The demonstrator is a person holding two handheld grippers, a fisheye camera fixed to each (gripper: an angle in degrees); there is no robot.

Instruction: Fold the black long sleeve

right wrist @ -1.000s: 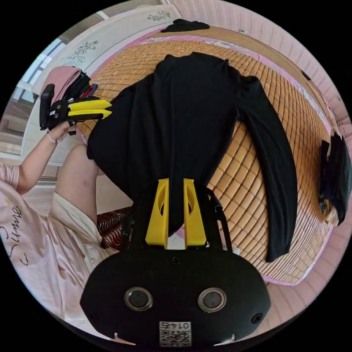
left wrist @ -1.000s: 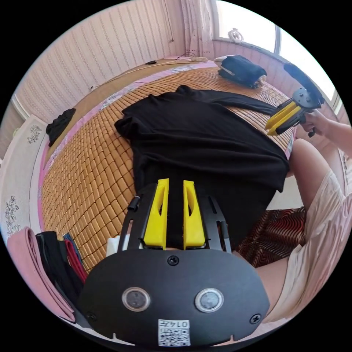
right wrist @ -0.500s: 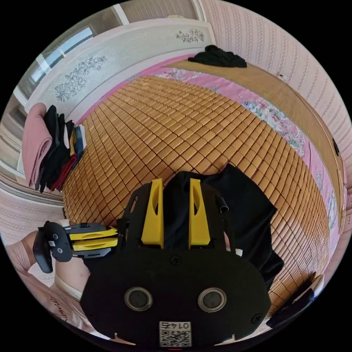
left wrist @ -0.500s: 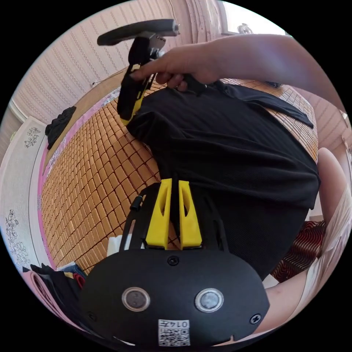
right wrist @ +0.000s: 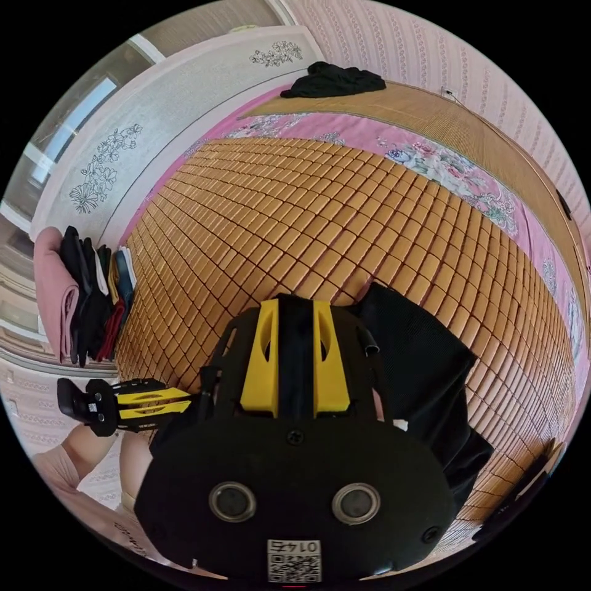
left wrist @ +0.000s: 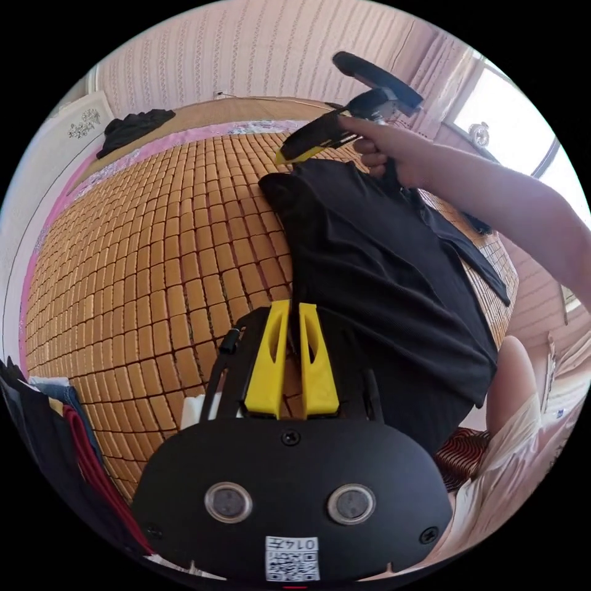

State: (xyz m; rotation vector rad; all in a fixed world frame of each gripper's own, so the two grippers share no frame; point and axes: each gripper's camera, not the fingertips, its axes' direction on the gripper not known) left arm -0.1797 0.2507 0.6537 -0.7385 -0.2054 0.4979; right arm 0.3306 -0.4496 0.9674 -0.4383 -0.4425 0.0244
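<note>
— Where is the black long-sleeve shirt [left wrist: 381, 271] right now?

— Spread on the golden bamboo-tile mat [left wrist: 154, 258] that covers the bed, its hem hanging over the near edge beside the person's knee. One sleeve lies stretched out on the mat at the far side in the left gripper view.

— And the left gripper [left wrist: 292, 308]?

— Its yellow fingers [left wrist: 269, 363] are nearly together, pinching the shirt's side edge where black cloth meets the mat.

— The right gripper [right wrist: 295, 308]?

— In the right gripper view its yellow fingers stand a little apart with a strip of black cloth running between them; I cannot tell whether both press on it. In the left gripper view a hand [left wrist: 385, 148] holds it over the shirt's far corner.

— Anything else around?

— A stack of folded clothes [right wrist: 86, 301] at the mat's edge, and a crumpled dark garment [right wrist: 335, 80] on the plain woven mat by the striped wall.
</note>
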